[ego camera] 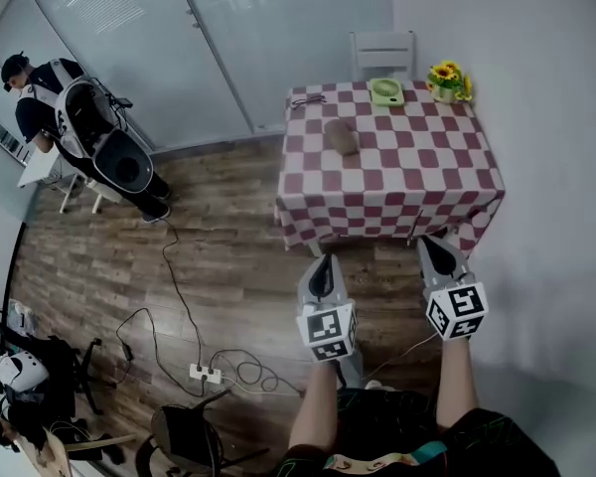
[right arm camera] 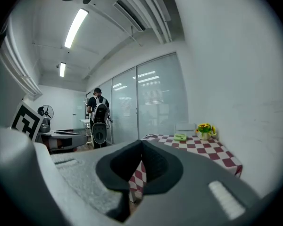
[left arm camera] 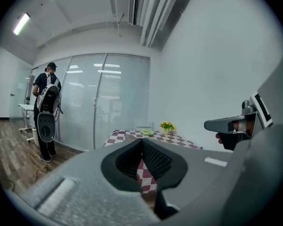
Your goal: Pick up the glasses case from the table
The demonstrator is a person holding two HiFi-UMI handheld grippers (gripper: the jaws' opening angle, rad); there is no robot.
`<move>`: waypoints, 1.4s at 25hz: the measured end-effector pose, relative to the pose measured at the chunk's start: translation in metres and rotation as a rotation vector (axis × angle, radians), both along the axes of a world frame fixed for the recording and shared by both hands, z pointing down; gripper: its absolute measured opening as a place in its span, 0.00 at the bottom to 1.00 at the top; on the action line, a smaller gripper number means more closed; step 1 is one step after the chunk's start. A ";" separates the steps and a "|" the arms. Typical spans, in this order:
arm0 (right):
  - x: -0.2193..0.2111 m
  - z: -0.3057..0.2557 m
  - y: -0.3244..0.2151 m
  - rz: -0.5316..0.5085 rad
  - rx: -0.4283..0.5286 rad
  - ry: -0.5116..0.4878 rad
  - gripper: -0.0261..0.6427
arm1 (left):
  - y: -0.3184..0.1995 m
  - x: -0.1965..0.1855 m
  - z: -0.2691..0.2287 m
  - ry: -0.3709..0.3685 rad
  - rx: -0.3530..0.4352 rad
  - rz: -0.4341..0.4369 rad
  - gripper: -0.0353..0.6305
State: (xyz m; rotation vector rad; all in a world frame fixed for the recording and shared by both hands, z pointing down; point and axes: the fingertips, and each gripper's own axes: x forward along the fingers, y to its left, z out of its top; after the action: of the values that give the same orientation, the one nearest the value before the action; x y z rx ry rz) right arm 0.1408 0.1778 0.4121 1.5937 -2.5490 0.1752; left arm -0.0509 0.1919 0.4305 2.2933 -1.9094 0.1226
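Currently approach step: glasses case [ego camera: 341, 135] lies on the checkered table [ego camera: 417, 167], toward its left side, well apart from both grippers. Left gripper [ego camera: 321, 266] and right gripper [ego camera: 433, 250] have jaws together, empty. Next move probably: get closer, open the jaws, straddle the case.

The left gripper [ego camera: 321, 262] and right gripper [ego camera: 430, 241] were grey, tapering to dark tips, with black ribbed pads [left arm camera: 155, 159]. Each of the 2 carried a white cube [ego camera: 327, 332] printed with black square markers. The person wore dark clothing [ego camera: 387, 420] with thin green lines and a teal band [ego camera: 429, 451].
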 end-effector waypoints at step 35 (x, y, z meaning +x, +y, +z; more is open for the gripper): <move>-0.049 0.024 -0.246 0.088 -0.080 0.133 0.04 | -0.265 -0.054 0.042 0.073 -0.092 0.073 0.07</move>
State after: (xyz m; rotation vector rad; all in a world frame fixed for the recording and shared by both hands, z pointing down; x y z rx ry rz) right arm 0.0915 -0.0684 0.4363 1.6305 -2.3453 0.1718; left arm -0.1050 -0.0730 0.4723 2.2756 -1.7484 0.1303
